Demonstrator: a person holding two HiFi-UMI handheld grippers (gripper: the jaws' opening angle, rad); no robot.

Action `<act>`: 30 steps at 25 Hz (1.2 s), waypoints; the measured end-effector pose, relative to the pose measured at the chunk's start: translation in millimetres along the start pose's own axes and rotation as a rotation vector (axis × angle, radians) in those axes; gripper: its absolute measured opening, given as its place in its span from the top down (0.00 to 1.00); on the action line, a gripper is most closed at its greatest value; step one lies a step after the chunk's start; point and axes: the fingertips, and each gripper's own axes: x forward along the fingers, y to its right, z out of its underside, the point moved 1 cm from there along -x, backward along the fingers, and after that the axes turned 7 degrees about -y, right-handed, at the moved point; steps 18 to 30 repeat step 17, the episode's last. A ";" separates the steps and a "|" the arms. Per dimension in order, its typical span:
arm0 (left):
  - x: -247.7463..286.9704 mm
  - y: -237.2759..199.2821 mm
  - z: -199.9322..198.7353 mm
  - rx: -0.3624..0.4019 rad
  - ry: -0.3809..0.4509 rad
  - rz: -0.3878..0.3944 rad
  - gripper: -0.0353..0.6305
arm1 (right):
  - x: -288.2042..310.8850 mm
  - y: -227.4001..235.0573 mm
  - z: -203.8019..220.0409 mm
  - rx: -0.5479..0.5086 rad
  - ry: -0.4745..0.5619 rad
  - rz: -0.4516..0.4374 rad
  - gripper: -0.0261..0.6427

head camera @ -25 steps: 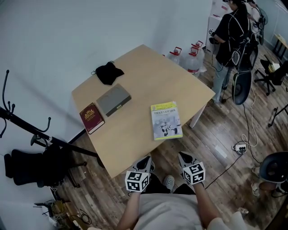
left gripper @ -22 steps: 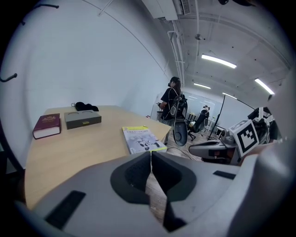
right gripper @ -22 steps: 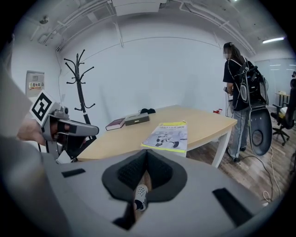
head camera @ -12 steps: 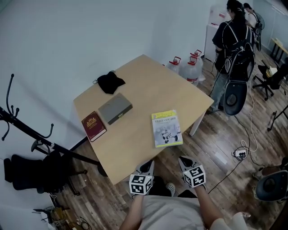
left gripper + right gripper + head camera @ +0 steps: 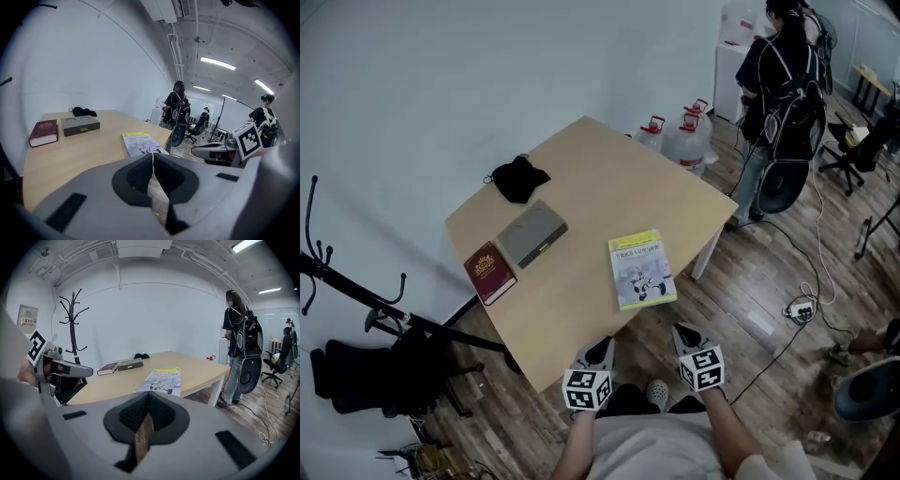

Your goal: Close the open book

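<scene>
Wooden table [image 5: 609, 178] with closed yellow book [image 5: 642, 269], plank floor [image 5: 750, 300].

Head cam looked steeply down on the whole light wooden square table [image 5: 609, 187] from over its near corner, fairly far up. Left gripper [image 5: 602, 349] and right gripper [image 5: 684, 333] sat at that frame's bottom. Each gripper cam rode low behind its own jaws, seemingly just off the near edge, facing across it. All three shared the yellow-and-white paperback book [image 5: 641, 269], dark red hardback book [image 5: 489, 273] and grey flat box [image 5: 532, 233].
</scene>
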 end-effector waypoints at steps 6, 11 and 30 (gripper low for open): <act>-3.4 -3.1 2.8 -0.010 0.009 0.003 0.91 | -3.8 11.4 -0.8 0.029 0.010 0.043 0.95; -0.6 -5.5 3.3 -0.010 0.003 0.002 0.91 | -4.3 14.8 6.9 0.009 -0.015 0.053 0.95; 2.8 -1.4 0.2 -0.004 -0.003 0.008 0.91 | -10.9 22.8 6.9 0.018 -0.011 0.068 0.95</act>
